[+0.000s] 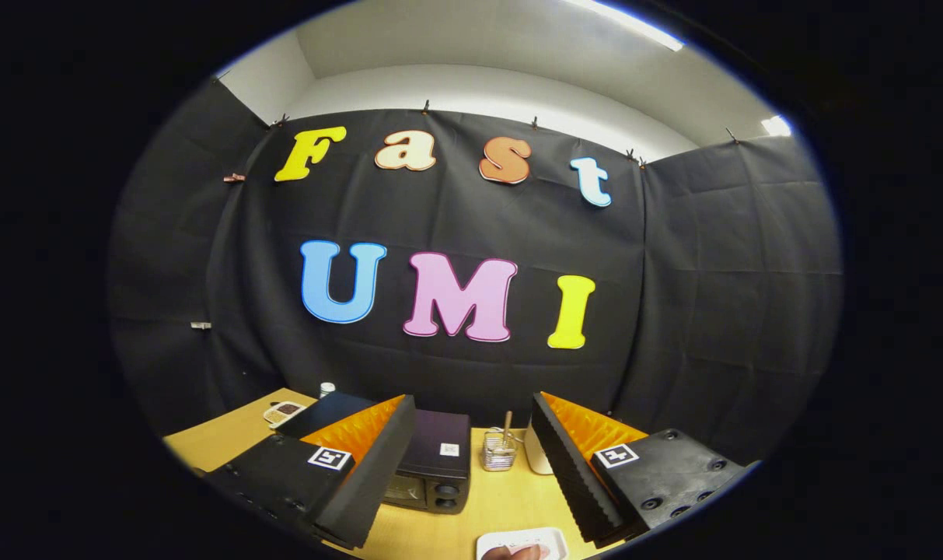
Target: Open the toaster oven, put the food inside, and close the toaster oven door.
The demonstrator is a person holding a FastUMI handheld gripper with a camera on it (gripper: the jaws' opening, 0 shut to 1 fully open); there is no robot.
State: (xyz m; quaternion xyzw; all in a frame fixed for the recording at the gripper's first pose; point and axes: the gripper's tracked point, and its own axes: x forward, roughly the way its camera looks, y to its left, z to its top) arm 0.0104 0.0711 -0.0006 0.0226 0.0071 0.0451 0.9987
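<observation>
A black toaster oven (432,467) stands on the wooden table (222,439) beyond my fingers, partly hidden behind the left finger; its door looks shut, with knobs on its right side. Close below, between the fingers, lies a white tray (522,543) holding a brownish piece of food (510,553), only partly in sight. My gripper (471,459) hovers above the table, open wide, with nothing between its fingers.
A clear glass jar with a stick in it (499,451) and a white container (537,455) stand right of the oven. Behind the oven at the left are a small white tray with dark contents (283,411), a small bottle (327,388) and a dark flat object (323,412).
</observation>
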